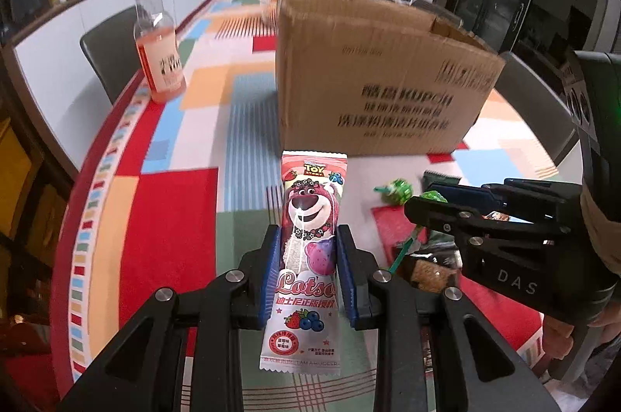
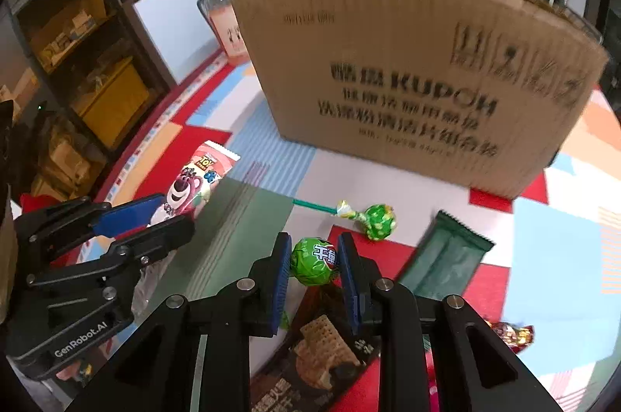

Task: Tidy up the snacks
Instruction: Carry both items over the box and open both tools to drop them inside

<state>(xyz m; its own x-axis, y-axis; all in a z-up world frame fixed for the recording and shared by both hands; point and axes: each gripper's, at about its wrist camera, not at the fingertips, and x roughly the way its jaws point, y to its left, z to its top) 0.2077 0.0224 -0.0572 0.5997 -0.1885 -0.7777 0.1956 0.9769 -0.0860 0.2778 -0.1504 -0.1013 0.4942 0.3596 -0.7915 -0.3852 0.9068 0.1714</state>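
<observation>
The left tongs (image 1: 308, 258) are closed on the Lotso snack packet (image 1: 308, 237), their blue pads pressing its two long edges about midway down, so the pink bear printed on the wrapper stands up between the fingers and the crimped top end points toward the cardboard box (image 1: 380, 78); the packet is lifted clear of the tabletop (image 1: 170, 210), in front of the box's near left corner.

The right tongs (image 2: 313, 264) are closed on the head of a green lollipop (image 2: 313, 260), pads against both sides of the round wrapper; in the left wrist view its green stick (image 1: 405, 251) hangs down below those tongs; the lollipop is held in front of the box's printed face, nearer the camera than everything else lying there.

A second green lollipop (image 2: 378, 221) lies on the tabletop between the box and the held one, its stick pointing left; a dark green wrapped bar (image 2: 446, 256) lies to its right, still in front of the box, tilted with one crimped end toward the box; a cracker packet (image 2: 322, 346) lies flat beneath the right tongs, farther from the box than the loose lollipop; a small red and gold wrapped sweet (image 2: 512, 332) lies to the right of that packet, near the edge of the view.

A bottle of pink drink (image 1: 161, 51) stands upright well to the left of the box, near the tabletop's edge; the box stands with its top open and its printed side facing both cameras.
</observation>
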